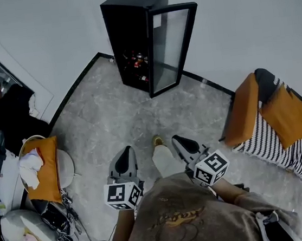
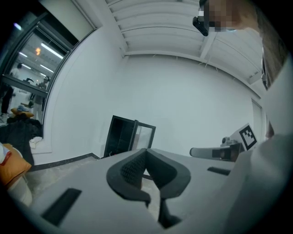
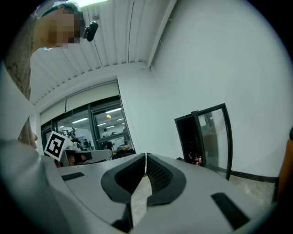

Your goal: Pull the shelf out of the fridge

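A small black fridge (image 1: 140, 39) stands against the white wall at the far end of the grey floor, its glass door (image 1: 170, 48) swung open. Bottles (image 1: 135, 62) show on its lower levels; no shelf can be made out from here. The fridge (image 2: 122, 136) appears far off in the left gripper view, and the fridge (image 3: 205, 137) is also distant in the right gripper view. My left gripper (image 1: 124, 155) and right gripper (image 1: 177, 141) are held close in front of the person, well short of the fridge. Both are shut with nothing between the jaws.
An orange and striped armchair (image 1: 274, 120) sits at the right. At the left are a round stool with an orange cushion (image 1: 46, 168), a white pouf (image 1: 24, 236) and a dark bag (image 1: 56, 219). The person's shoe (image 1: 158, 140) shows between the grippers.
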The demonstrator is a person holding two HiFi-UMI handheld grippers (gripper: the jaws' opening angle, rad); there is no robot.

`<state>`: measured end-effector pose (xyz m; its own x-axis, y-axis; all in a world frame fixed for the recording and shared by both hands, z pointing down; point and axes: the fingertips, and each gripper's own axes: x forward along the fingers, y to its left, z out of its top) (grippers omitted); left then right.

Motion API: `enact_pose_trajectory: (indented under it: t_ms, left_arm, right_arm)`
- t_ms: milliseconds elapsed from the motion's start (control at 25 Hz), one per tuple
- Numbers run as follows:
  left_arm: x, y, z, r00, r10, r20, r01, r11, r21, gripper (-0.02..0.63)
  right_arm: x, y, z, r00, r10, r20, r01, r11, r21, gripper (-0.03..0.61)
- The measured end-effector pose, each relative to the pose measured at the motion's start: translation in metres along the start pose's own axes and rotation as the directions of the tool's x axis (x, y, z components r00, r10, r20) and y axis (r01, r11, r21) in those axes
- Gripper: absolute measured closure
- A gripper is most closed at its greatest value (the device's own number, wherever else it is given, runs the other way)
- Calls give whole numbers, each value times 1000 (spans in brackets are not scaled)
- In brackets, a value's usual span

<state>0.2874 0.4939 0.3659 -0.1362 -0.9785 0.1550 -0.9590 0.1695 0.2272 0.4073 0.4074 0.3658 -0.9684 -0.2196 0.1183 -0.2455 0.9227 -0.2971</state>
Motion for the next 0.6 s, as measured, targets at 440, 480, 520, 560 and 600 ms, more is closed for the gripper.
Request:
enact_pose_trajectory:
  t_ms: [440,480,520,560,600]
  left_arm:
    - [56,39,3,1000,8,-22,-9,1000,-19,614]
    - [62,43,3,1000,8,-25,-9,1000,-22,614]
    - [67,47,3,1000,8,-28,-9,1000,-24,614]
    - [74,51,4,999,8,-32,-9,1000,-26,614]
    - [80,55,5,999,8,-35,-9,1000,-29,614]
  right_arm:
    - [63,-28,-3,999,16,-36,-15,1000,22,555]
    - [69,-32,-2,999,15,-38,-14,1000,24,555]
    - [74,-37,-2,999,13,-39,-12,1000,25,555]
    - [80,-41,-1,999,11,-40,-10,1000,28,555]
    - [86,-46,0,999,8,-42,-7,1000,31,555]
